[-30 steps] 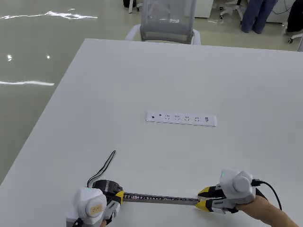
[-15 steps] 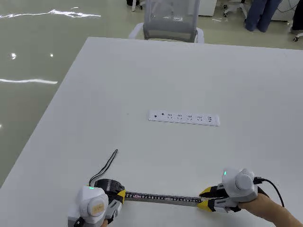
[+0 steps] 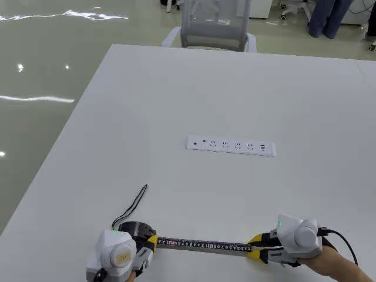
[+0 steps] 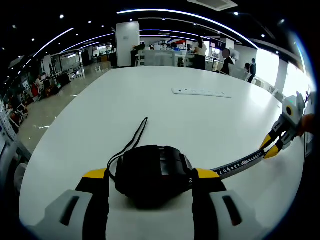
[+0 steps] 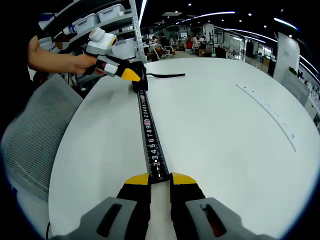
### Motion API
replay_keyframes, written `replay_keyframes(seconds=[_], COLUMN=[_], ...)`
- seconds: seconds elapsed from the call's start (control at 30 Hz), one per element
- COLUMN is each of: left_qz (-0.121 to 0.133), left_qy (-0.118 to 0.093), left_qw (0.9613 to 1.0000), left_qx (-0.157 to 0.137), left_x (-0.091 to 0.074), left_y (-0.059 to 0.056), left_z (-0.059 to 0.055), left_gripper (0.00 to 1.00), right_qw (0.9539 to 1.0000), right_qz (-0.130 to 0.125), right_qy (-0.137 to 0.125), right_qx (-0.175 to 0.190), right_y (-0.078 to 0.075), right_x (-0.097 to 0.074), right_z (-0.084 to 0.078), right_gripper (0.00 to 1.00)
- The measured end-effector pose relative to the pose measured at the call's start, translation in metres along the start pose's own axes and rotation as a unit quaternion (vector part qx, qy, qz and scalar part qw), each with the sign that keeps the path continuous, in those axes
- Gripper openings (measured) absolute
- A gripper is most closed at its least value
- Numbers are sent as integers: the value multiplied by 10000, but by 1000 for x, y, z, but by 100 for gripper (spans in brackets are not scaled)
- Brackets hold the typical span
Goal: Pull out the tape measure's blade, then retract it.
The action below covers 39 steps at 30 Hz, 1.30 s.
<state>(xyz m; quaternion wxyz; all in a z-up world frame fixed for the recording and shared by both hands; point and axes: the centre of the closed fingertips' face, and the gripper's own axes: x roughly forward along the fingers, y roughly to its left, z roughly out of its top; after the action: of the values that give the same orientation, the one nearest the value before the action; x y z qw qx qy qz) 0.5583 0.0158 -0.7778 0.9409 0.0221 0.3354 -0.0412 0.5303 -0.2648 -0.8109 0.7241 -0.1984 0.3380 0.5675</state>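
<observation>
A black tape measure (image 4: 150, 172) sits on the white table near its front edge, with my left gripper (image 4: 150, 176) shut on its case. In the head view the case (image 3: 136, 230) lies just beside the left gripper (image 3: 143, 249). Its numbered blade (image 3: 202, 245) runs out to the right, flat over the table. My right gripper (image 5: 160, 178) is shut on the blade's (image 5: 149, 135) end, and in the head view this right gripper (image 3: 256, 247) is at the lower right. A black wrist strap (image 3: 132, 205) trails from the case.
A white power strip (image 3: 230, 145) lies at mid-table. A grey mesh chair (image 3: 211, 23) stands at the far edge of the table (image 3: 235, 88). People stand in the room behind.
The blade reaches slightly further right between the grippers than a second ago. The head camera has shifted a little, so the whole scene sits differently.
</observation>
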Motion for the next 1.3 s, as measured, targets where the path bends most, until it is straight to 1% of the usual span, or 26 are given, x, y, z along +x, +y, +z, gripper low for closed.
replay_keyframes(seconds=[0.2, 0.3, 0.4, 0.5, 0.77, 0.83, 0.9, 1.0, 1.1, 1.3], left_qz=[65, 65, 111, 157, 312, 363, 409, 469, 511, 563], left_qy=[14, 7, -33, -51, 25, 11, -21, -27, -61, -70], left_qw=[10000, 9999, 9997, 9996, 9989, 9985, 9976, 9969, 9957, 9953], left_qx=[-64, -101, -213, -230, -343, -410, -563, -630, -771, -779], left_x=[1, 2, 1, 1, 4, 4, 5, 5, 4, 5], left_y=[-1, -3, -4, -4, -3, -2, -2, -1, -1, 0], left_z=[-2, -2, 0, 2, -1, -1, 0, 1, 2, 2], left_gripper=[64, 61, 62, 62, 63, 63, 63, 63, 64, 64], right_qw=[10000, 10000, 10000, 10000, 10000, 10000, 9999, 9999, 9999, 9999], right_qz=[-12, -19, -30, -36, -71, -75, -83, -89, -89, -88], right_qy=[24, 23, 29, 23, 23, 19, 27, 32, 34, 35], right_qx=[-29, -21, -37, -42, -53, -61, -78, -100, -108, -105], right_y=[-2, -1, -1, -1, 0, 0, 0, 1, 1, 1], right_x=[0, -1, -1, 0, -1, -1, -1, -2, -2, -1], right_z=[0, 0, 0, -1, 0, 0, -1, 0, 0, -1], right_gripper=[13, 13, 13, 13, 13, 13, 13, 13, 13, 13])
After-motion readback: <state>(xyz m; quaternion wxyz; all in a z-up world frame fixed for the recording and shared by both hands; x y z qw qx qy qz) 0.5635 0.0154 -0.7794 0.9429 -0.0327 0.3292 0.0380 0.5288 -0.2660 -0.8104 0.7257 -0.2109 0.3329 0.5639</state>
